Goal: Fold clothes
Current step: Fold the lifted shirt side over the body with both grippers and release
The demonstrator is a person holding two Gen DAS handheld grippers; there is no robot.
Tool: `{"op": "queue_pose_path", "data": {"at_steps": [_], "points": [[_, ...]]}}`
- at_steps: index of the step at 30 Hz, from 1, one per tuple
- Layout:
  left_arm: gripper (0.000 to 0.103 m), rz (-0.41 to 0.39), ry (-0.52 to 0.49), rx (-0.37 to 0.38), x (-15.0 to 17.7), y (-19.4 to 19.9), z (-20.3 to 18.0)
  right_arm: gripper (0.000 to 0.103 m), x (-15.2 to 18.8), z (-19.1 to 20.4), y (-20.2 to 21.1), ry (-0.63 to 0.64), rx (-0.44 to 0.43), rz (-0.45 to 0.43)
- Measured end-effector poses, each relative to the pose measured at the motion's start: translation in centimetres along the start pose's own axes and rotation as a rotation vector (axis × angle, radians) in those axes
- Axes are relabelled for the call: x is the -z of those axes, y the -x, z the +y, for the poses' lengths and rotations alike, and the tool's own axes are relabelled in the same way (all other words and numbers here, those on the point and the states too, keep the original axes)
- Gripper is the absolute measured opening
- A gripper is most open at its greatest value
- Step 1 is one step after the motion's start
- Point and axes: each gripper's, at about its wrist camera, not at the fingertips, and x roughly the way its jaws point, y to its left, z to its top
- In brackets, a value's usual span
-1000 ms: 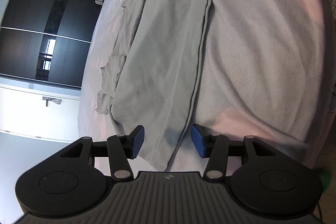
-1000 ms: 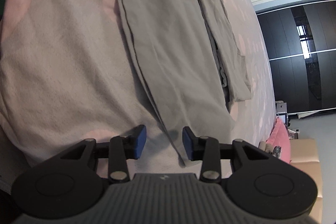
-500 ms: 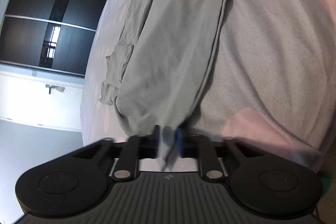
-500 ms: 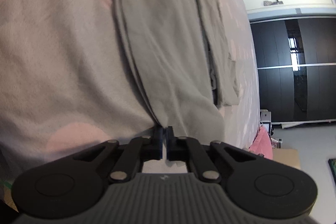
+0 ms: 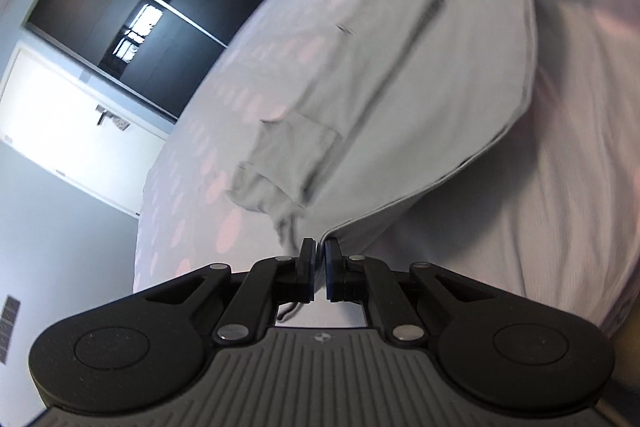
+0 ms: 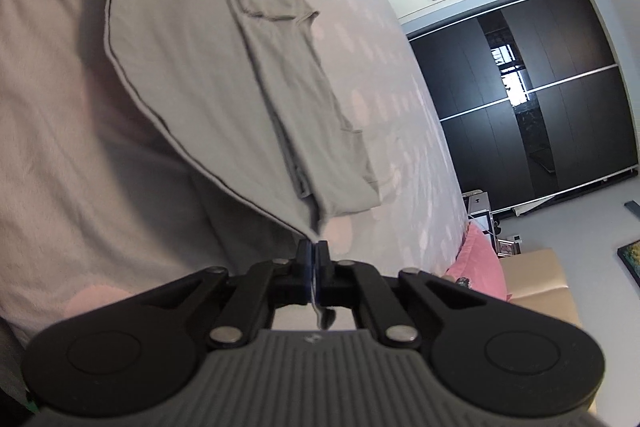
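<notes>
A grey garment (image 5: 420, 99) lies stretched across the bed, its sleeves folded in on top. My left gripper (image 5: 319, 259) is shut on one corner of its hemmed edge, and the cloth rises from the bed up to the jaws. In the right wrist view the same grey garment (image 6: 208, 67) runs away from me, with a folded sleeve (image 6: 304, 115) along its right side. My right gripper (image 6: 313, 259) is shut on the other corner of the hem, with a bit of fabric hanging below the jaws. The hemmed edge is lifted off the bedspread in both views.
The bed is covered by a pale bedspread (image 5: 560, 187) with pink dots. A dark sliding wardrobe (image 6: 540, 115) and a white door (image 5: 80, 131) stand beyond the bed. A pink pillow (image 6: 476, 263) and a beige headboard (image 6: 540, 287) are at one end.
Both grippers went from open to shut on the garment's hem corners. They have since lifted the edge off the bed and tilted, and the left view is motion-blurred.
</notes>
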Motion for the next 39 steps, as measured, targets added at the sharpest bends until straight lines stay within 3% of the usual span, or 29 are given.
{"op": "queue_pose_path", "data": {"at_steps": [9, 13, 20, 29, 39], "points": [[0.001, -0.13, 0.14, -0.017, -0.8, 7.7, 6.1, 0.001, -0.8, -4.2, 7.8, -0.02, 0.093, -0.04], [0.001, -0.148, 0.166, 0.014, -0.8, 10.5, 7.3, 0.001, -1.0, -5.4, 11.2, -0.049, 0.094, -0.05], [0.001, -0.124, 0.135, 0.028, -1.2, 12.2, 7.7, 0.001, -1.7, -6.0, 13.2, -0.049, 0.11, -0.062], [0.001, -0.118, 0.127, 0.004, -3.3, 7.5, 11.0, 0.001, -2.5, -9.5, 8.5, -0.104, 0.11, -0.071], [0.001, -0.061, 0.118, 0.025, -7.2, -4.1, 15.2, 0.001, -5.1, -14.4, -2.1, -0.184, 0.07, -0.071]]}}
